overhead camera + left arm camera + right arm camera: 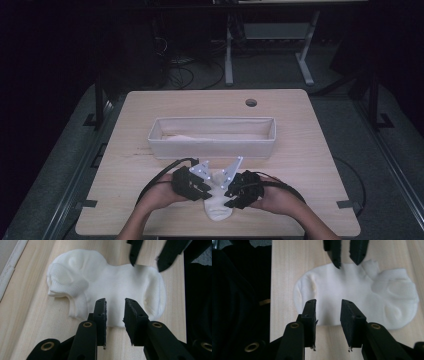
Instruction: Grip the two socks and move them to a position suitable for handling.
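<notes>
Dim surroundings and dark flooring are seen around a pale wooden desk [300,150], on whose near edge a white sock [218,207] is laid flat, its ribbed cuff bunched at one end. It is flanked by both tools: the left hand-held gripper [115,312] is poised over one long edge with its jaws parted narrowly and nothing between them, and the right hand-held gripper [328,313] is set likewise at the opposite edge, narrowly parted and empty.

A poor grasp is judged the main risk: if only the top layer of knit is pinched, the sock may sag or slip free when lifted. The crumpled cuff could also be caught unevenly. A long white fabric bin [212,150] stands beyond the sock, well apart.

No brand, label or writing can be read anywhere.
</notes>
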